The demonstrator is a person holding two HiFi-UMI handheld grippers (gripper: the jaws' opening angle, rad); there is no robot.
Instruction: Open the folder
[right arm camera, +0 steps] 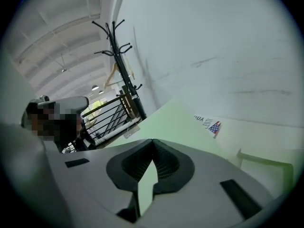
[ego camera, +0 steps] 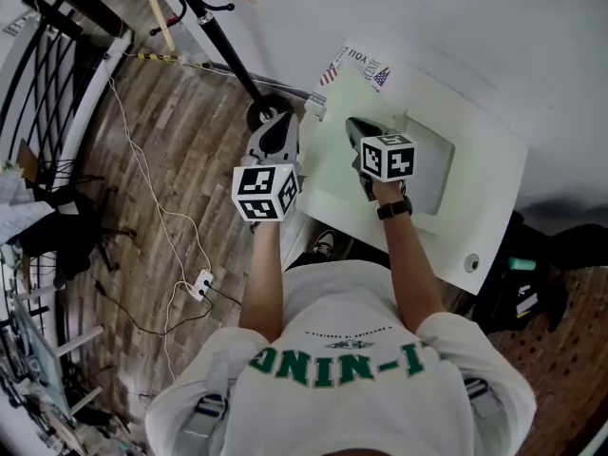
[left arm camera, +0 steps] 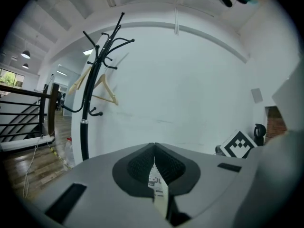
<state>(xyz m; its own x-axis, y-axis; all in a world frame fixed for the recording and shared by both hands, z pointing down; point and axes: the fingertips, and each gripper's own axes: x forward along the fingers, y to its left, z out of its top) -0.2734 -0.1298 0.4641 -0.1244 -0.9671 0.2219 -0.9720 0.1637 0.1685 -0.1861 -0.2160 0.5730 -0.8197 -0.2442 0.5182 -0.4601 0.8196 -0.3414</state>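
A pale green folder lies on the white table, its cover raised off a grey inner sheet. My right gripper is shut on the green cover; in the right gripper view the thin green sheet runs out from between the closed jaws. My left gripper is at the folder's left edge, by the table's side. In the left gripper view its jaws are shut on a thin pale edge with a printed label, seemingly the folder's other leaf.
A printed paper with a flag lies beyond the folder. A black coat stand rises left of the table near the white wall. Railing and floor cables with a power strip are at the left.
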